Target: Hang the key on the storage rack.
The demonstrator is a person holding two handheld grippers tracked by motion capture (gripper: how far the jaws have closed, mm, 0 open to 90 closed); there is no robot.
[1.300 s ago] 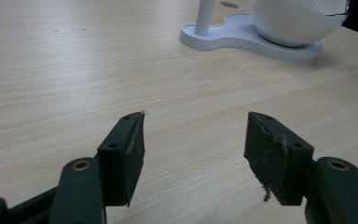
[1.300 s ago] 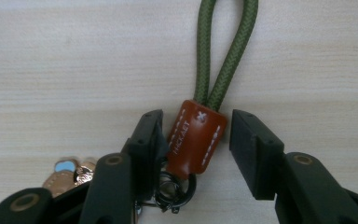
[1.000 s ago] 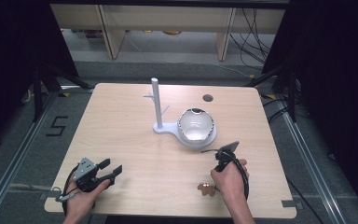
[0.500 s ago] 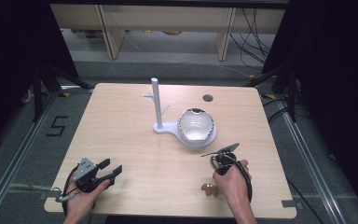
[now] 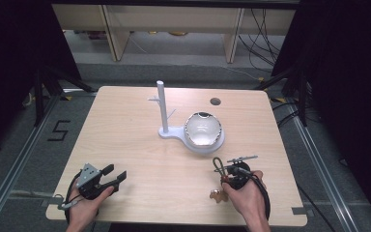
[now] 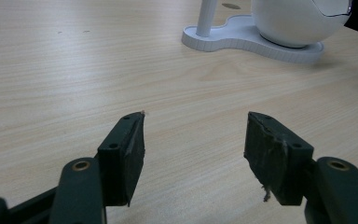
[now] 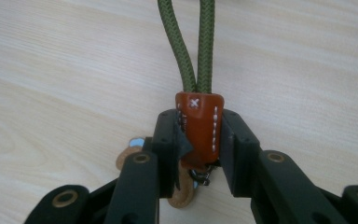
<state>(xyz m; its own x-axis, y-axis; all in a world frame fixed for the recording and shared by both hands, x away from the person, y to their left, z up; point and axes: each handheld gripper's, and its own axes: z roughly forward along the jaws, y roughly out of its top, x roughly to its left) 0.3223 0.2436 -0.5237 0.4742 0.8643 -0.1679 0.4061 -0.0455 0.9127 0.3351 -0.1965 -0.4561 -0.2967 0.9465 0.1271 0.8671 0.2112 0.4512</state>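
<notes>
My right gripper point(image 7: 198, 135) is shut on the brown stitched leather tab point(image 7: 199, 128) of a keychain. Its green cord loop point(image 7: 192, 46) runs straight up from the tab and away from the jaws. Tan round charms point(image 7: 128, 156) hang below the tab against the table. In the high view the right gripper point(image 5: 226, 170) is near the table's front right, with the cord loop point(image 5: 217, 164) at its left and the charms point(image 5: 217, 195) beside the hand. My left gripper point(image 5: 116, 175) rests at the front left. It is open, and between its fingers point(image 6: 193, 140) is only bare wood.
A white stand with a thin branched post point(image 5: 162, 108) and a round white bowl point(image 5: 203, 129) sits on one base at the table's middle; the left gripper view has the post point(image 6: 206, 16) and the bowl point(image 6: 298, 21) ahead. A dark round hole point(image 5: 215, 101) lies near the far edge.
The right hand has shifted slightly and turned, and the green cord loop now sticks out at its left. The left hand has stayed where it was.
</notes>
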